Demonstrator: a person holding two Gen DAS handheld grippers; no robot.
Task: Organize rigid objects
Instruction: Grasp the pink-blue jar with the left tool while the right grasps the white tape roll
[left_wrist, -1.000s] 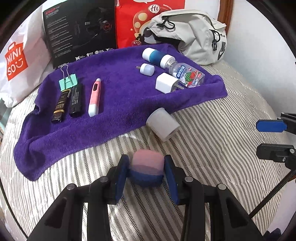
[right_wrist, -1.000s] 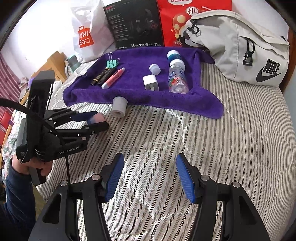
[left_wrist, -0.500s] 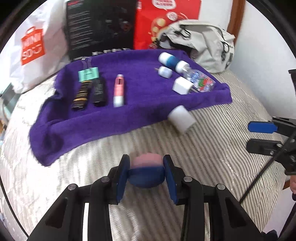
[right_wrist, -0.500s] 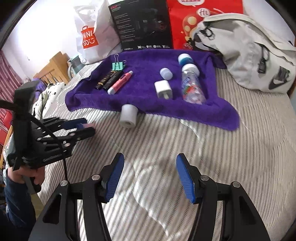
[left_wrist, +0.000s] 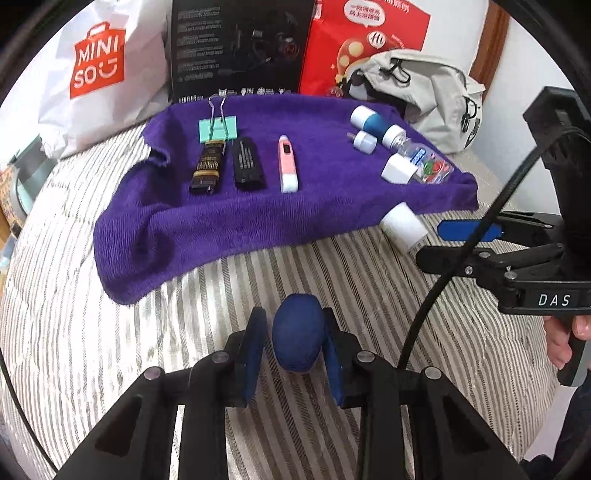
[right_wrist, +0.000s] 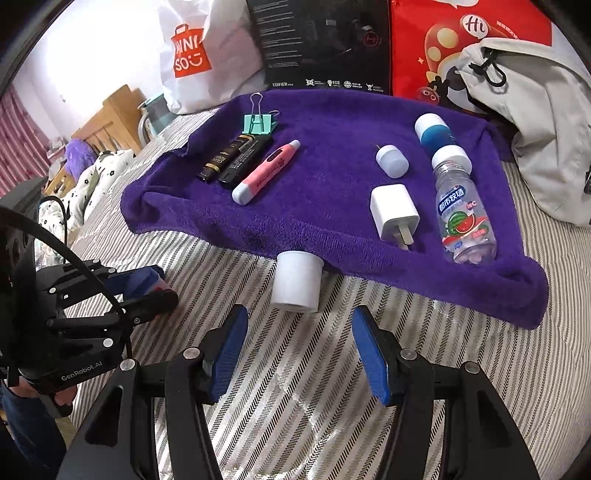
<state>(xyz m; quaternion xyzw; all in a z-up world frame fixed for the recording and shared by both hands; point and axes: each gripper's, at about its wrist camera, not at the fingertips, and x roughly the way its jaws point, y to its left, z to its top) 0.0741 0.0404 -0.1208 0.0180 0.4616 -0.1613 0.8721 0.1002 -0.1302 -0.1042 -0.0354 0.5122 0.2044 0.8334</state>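
My left gripper (left_wrist: 293, 315) is shut on a rounded blue and pink object (left_wrist: 298, 338) and holds it just above the striped bedspread, in front of the purple towel (left_wrist: 229, 221). In the right wrist view the left gripper (right_wrist: 159, 286) sits low at the left with the object (right_wrist: 149, 278) in it. A white cylinder (right_wrist: 295, 282) lies on the bedspread against the towel's front edge. My right gripper (right_wrist: 300, 315) stands open just short of the cylinder, its jaws wider than it. On the towel lie a pink pen-shaped device (right_wrist: 266, 171), a white charger (right_wrist: 393, 210) and a small bottle (right_wrist: 463, 218).
The towel also holds a green binder clip (right_wrist: 258, 123), two dark tubes (right_wrist: 232, 158), a small white cap (right_wrist: 391, 160) and a blue and white container (right_wrist: 434, 133). Behind it stand a white shopping bag (left_wrist: 99, 70), a black box (left_wrist: 240, 44), a red bag and a grey backpack (right_wrist: 543, 122).
The left gripper has swung left and tilted, so the held object now shows its blue side. The right gripper has come forward, close up to the white cylinder.
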